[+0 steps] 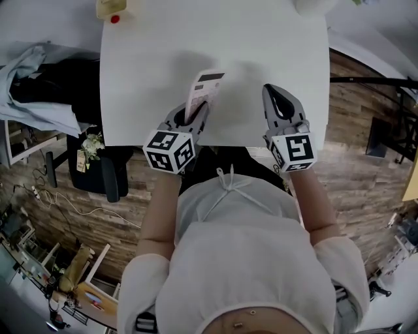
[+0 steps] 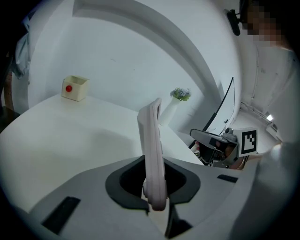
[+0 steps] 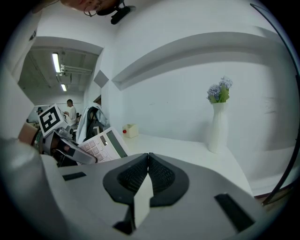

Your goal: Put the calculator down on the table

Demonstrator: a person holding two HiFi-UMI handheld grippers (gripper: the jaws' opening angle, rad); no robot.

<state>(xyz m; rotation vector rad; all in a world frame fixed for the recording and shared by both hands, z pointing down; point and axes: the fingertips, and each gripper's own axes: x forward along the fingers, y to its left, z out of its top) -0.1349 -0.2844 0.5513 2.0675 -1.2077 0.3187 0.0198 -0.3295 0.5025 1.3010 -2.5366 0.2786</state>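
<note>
A pale pink calculator [image 1: 204,91] with a dark display stands on edge in my left gripper [image 1: 198,112], over the white table [image 1: 144,78] near its front edge. In the left gripper view the calculator [image 2: 153,145] rises edge-on between the jaws, which are shut on its lower end. Its key side faces right, as the right gripper view shows the calculator [image 3: 103,144]. My right gripper [image 1: 276,98] is beside it on the right, shut, with nothing between its pads [image 3: 148,173]. Whether the calculator touches the tabletop is hidden.
A small cream box with a red dot [image 1: 112,9] stands at the table's far left. A white vase with flowers [image 3: 217,122] stands at the far right. A dark chair with clothes [image 1: 46,91] is left of the table. The table's near edge [image 1: 222,145] lies just under both grippers.
</note>
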